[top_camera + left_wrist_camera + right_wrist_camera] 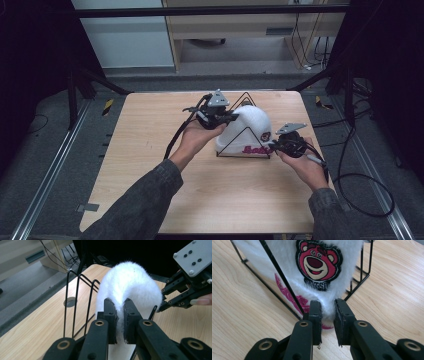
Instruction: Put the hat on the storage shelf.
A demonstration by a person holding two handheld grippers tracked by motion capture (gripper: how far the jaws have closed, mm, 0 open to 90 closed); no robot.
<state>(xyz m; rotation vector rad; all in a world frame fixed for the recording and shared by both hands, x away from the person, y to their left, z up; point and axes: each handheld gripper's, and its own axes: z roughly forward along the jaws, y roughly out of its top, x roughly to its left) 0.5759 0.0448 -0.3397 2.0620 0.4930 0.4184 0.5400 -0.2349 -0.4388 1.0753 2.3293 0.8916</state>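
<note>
A light wooden table with rounded corners carries the things; a black wire rack stands directly on it, right of centre toward the far edge; a white fluffy hat sits in the rack, its lower edge down at the tabletop; the floor around is dark grey.

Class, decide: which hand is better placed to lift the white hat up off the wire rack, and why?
Probably the left. Its tool pinches the white hat near the crown, above the wire rack. The right tool grips the bottom edge, low beside the wires.
</note>
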